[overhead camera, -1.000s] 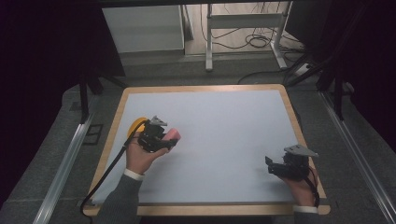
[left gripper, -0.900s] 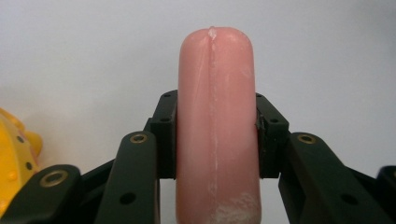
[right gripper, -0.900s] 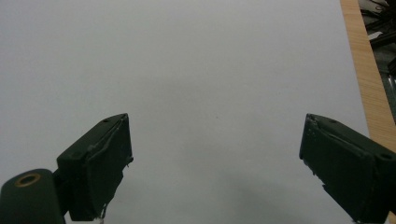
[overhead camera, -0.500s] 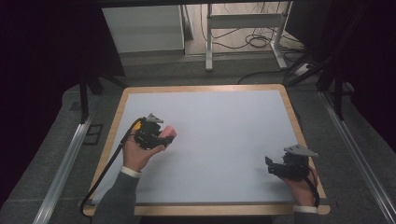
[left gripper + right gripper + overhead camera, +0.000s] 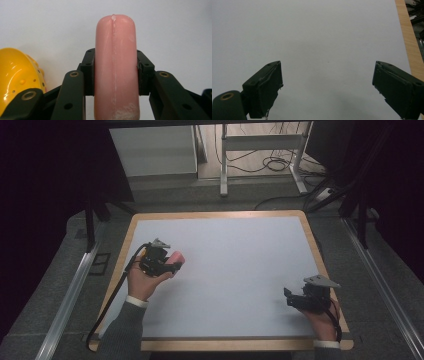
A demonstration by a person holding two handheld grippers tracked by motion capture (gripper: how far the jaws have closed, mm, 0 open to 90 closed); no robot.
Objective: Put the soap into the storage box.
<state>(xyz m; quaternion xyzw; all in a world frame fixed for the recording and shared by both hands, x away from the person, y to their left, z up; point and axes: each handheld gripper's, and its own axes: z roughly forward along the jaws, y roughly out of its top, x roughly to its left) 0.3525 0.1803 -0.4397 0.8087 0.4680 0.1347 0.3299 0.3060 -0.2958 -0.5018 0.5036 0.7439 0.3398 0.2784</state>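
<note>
Over table's left side: left gripper (image 5: pixel 115 75) clamps pink sausage (image 5: pixel 115 67), its lower end cut off | yellow object (image 5: pixel 17 75) half-hidden | right gripper (image 5: pixel 327 92) spread apart.

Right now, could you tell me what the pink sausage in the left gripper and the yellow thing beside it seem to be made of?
The pink sausage looks like matte soft plastic or rubber: a moulding seam runs down its length, with whitish scuffs. The yellow thing looks like hard glossy plastic: it shows bright highlights and small moulded bumps. The left gripper clamps the sausage between its black jaws.
</note>
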